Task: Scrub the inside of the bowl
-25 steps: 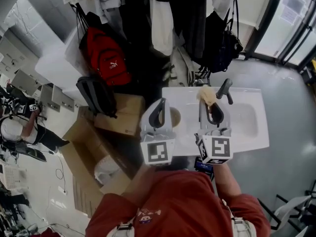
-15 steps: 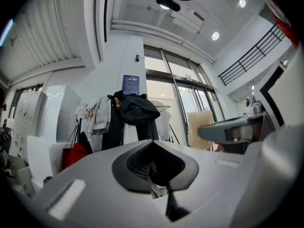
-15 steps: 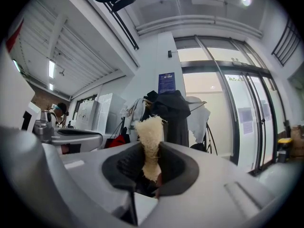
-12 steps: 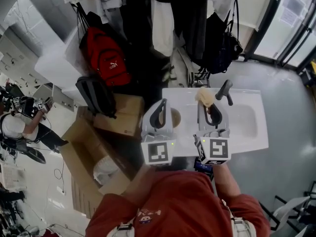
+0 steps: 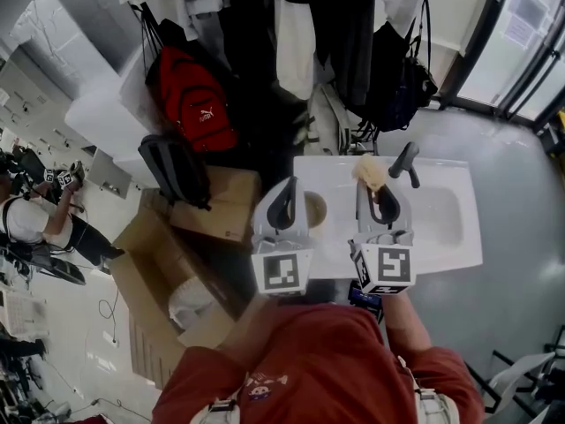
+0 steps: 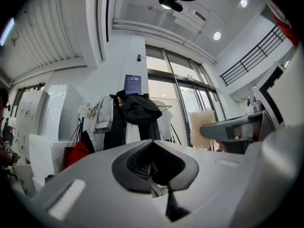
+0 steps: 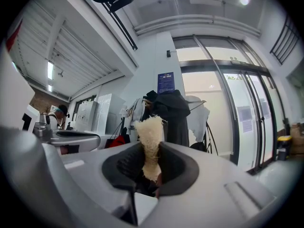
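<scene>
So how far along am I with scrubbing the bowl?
Done: the sponge is picked up, clamped in the right gripper. In hand: it is held in the air above the counter, apart from the bowl beside the left gripper, whose jaws are shut; whether they pinch the rim I cannot tell. Left: getting the sponge into the bowl and scrubbing; no contact shows yet.

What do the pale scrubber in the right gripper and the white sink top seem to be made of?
The pale yellowish fibrous scrubber, pinched in the right gripper, looks like loofah or similar plant fibre: matte, coarse, frayed edges. The white rectangular sink top looks like glazed ceramic or moulded plastic: smooth, faint sheen; which cannot be told.
</scene>
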`<state>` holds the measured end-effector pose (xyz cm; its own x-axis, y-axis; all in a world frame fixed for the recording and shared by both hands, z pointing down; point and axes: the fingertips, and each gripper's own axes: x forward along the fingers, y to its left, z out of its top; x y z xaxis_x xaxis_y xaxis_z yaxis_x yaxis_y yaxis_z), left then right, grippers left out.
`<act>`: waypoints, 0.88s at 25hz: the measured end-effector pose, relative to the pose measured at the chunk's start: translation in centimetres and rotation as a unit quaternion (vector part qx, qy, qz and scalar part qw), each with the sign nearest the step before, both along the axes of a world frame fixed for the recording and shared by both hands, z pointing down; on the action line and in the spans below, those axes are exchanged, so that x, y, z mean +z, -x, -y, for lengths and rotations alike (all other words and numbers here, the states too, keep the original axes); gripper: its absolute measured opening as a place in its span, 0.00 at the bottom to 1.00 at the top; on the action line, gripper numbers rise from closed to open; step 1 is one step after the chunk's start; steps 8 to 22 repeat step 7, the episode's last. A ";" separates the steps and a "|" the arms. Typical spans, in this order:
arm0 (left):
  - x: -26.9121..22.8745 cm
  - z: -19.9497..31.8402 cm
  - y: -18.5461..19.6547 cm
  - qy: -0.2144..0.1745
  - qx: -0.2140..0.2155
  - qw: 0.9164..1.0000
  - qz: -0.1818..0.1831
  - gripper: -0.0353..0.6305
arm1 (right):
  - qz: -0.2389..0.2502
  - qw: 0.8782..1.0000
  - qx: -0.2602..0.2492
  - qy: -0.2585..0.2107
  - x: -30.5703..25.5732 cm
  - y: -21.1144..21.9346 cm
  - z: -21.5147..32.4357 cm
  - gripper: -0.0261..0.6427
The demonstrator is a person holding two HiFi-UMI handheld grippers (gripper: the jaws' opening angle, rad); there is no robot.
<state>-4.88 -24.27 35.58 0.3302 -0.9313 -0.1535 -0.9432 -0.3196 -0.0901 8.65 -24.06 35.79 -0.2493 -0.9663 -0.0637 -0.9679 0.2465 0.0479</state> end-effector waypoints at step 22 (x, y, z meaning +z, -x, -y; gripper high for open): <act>-0.9 -0.3 -0.1 -0.016 0.005 1.000 0.000 0.06 | -0.003 1.000 0.001 0.002 0.1 -0.2 0.0 0.15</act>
